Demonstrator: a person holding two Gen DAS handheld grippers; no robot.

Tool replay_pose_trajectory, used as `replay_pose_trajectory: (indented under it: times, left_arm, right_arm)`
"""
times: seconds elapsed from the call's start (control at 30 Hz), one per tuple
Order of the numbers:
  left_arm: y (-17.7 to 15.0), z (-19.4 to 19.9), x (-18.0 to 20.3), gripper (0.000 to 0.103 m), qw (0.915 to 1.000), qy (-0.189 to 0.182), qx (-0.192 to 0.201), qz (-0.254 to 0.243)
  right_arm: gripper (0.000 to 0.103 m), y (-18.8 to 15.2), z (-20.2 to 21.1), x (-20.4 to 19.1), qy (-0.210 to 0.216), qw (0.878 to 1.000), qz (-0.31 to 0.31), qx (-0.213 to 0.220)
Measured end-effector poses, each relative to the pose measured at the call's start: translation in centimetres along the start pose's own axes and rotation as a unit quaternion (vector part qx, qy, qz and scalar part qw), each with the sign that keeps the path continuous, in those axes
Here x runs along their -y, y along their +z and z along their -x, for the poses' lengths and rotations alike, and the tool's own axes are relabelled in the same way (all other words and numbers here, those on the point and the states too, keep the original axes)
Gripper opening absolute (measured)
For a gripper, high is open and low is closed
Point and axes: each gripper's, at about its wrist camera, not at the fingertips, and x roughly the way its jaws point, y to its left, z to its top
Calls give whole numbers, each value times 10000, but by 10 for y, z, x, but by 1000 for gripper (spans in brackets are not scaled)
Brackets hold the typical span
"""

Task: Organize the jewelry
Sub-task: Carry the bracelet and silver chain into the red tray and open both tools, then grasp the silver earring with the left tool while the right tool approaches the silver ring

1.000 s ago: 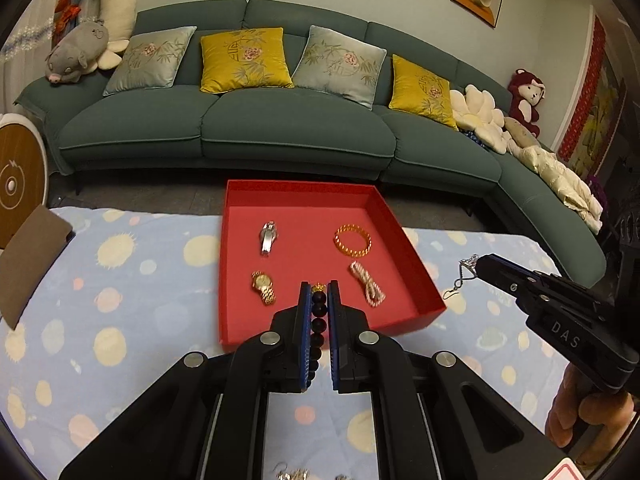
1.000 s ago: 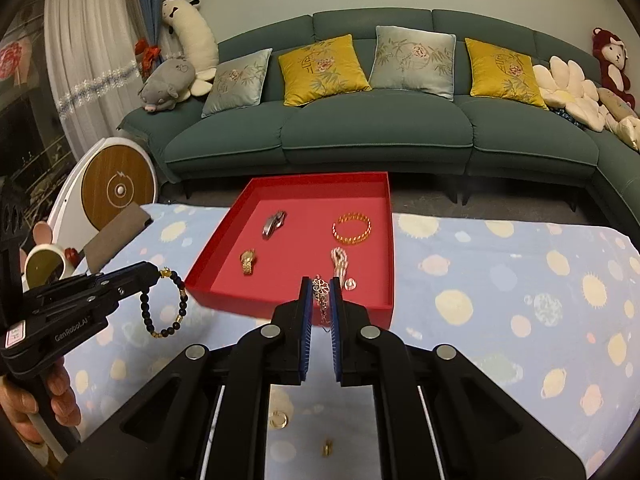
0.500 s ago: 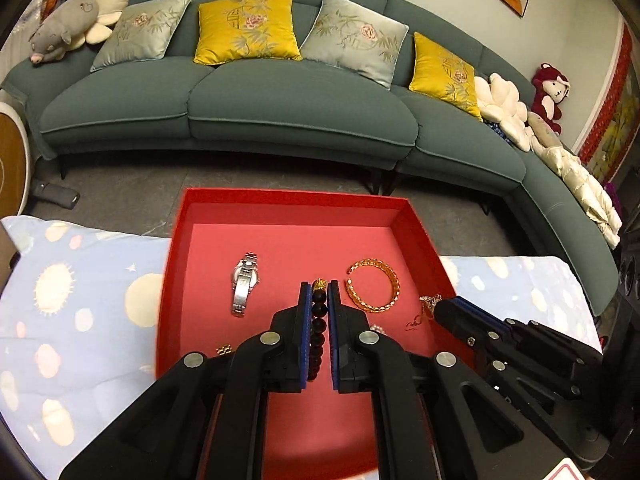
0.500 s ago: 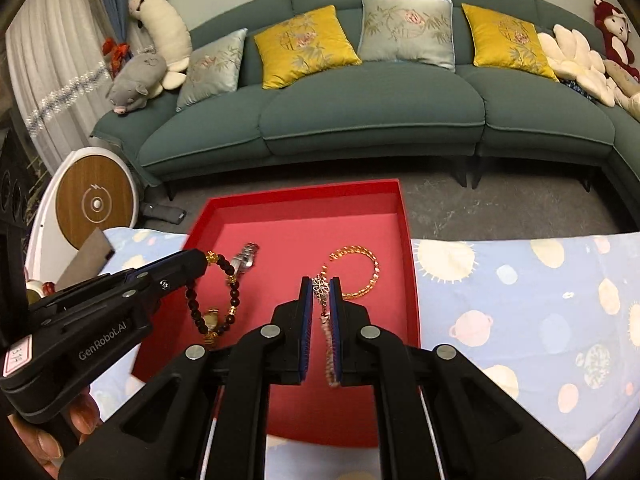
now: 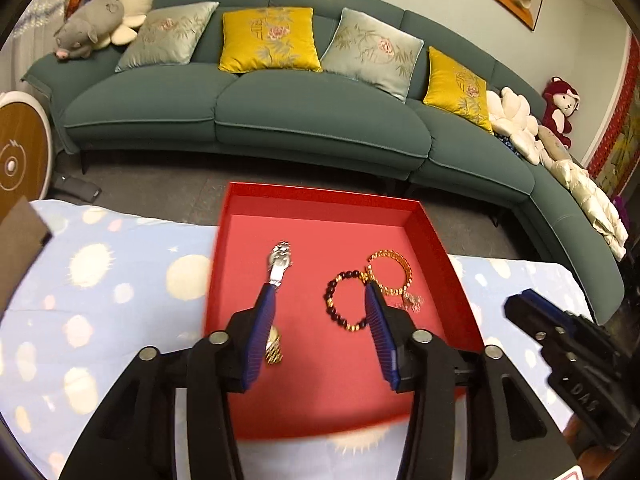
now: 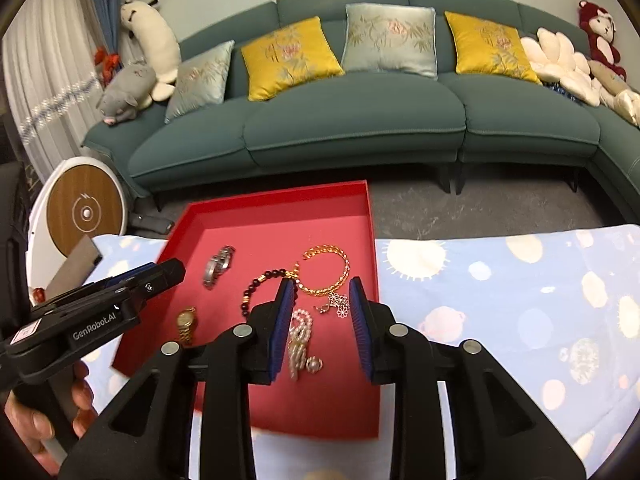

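A red tray [image 5: 320,208] [image 6: 280,204] sits on the spotted cloth. In it lie a dark bead bracelet [image 5: 340,312] [image 6: 256,284], a gold bangle [image 5: 390,272] [image 6: 326,268], a silver flower chain [image 5: 412,302] [image 6: 336,304], a silver watch [image 5: 280,260] [image 6: 218,266], a gold watch [image 5: 274,346] [image 6: 186,324] and a pearl strand [image 6: 298,344]. My left gripper [image 5: 318,296] is open and empty over the bead bracelet. My right gripper [image 6: 320,284] is open and empty over the flower chain. The left gripper shows at the left in the right wrist view [image 6: 132,284].
A green sofa [image 5: 300,112] with cushions stands behind the table. A brown pad [image 5: 20,240] lies at the cloth's left edge. A round white and wood device [image 6: 86,212] stands on the floor at left. The right gripper's body [image 5: 568,344] is at right.
Both grippers have opened. The bead bracelet dropped from the left gripper and the flower chain from the right gripper, and both now lie in the tray. Both grippers have pulled back slightly.
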Motion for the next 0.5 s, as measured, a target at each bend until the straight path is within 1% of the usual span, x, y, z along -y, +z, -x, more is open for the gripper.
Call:
replay_pose_trajectory:
  times: [0.1, 0.17, 0.27, 0.3, 0.37, 0.43, 0.5]
  left_arm:
    - [-17, 38, -8, 51, 9999, -88, 4, 100]
    - [-32, 59, -12, 54, 9999, -47, -37, 110]
    - [-63, 86, -15, 55, 9999, 109, -67, -26]
    - [-75, 93, -16, 56, 9997, 185, -106, -83]
    - [-96, 99, -18, 56, 9992, 266, -278, -140]
    - [-119, 102, -22, 56, 9986, 291, -426, -91]
    - [-140, 103, -28, 56, 9977, 415, -534, -16]
  right_arm:
    - [30, -8, 44, -4, 25, 9997, 202, 113]
    - [34, -16, 73, -4, 103, 9996, 226, 119]
    - [34, -37, 113, 0, 275, 9995, 104, 75]
    - [34, -43, 124, 1, 287, 9995, 76, 60]
    - [34, -66, 143, 2, 275, 9996, 65, 21]
    - [34, -87, 154, 0, 178, 9998, 95, -16]
    - [34, -107, 159, 0, 182, 9997, 11, -134]
